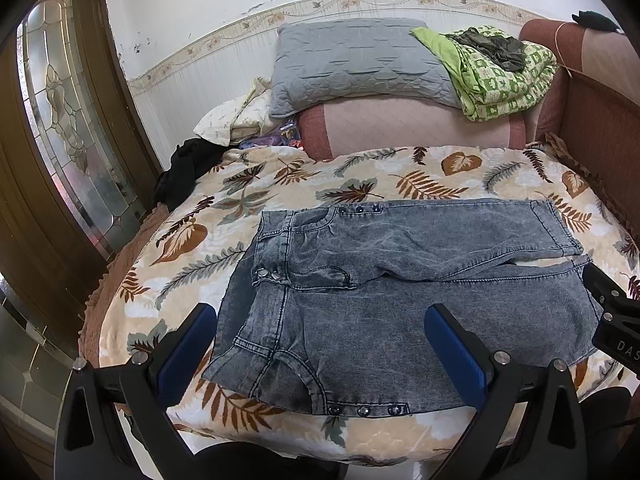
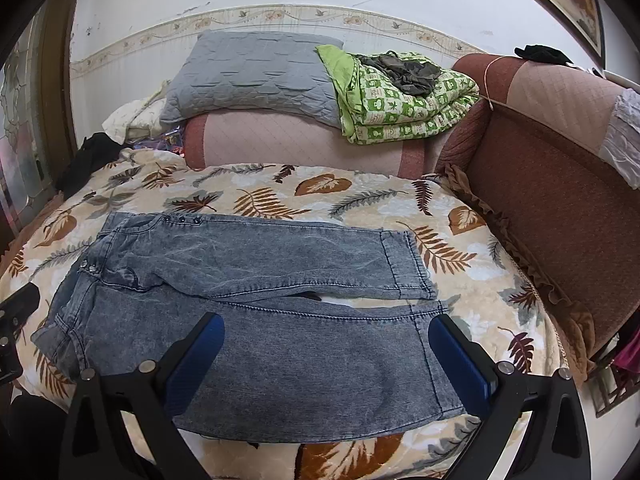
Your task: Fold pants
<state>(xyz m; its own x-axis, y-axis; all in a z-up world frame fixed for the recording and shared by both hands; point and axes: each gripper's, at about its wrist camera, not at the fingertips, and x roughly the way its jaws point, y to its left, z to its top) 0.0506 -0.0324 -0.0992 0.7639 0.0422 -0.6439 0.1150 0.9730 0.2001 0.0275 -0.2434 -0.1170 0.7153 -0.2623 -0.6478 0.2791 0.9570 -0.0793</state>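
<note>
The grey denim pants [image 2: 256, 320] lie flat on the leaf-print bedspread [image 2: 360, 196], filling the lower middle of both frames, waist toward the left. The left gripper [image 1: 320, 344] hovers spread wide over the waist end, holding nothing. The right gripper [image 2: 326, 354] (also wide open) hangs over the near leg's cuff.

Faded grey-blue denim pants [image 1: 400, 280] lie flat and unfolded on the bed, waist to the left, both legs stretched rightward side by side, snap buttons along the hips.
</note>
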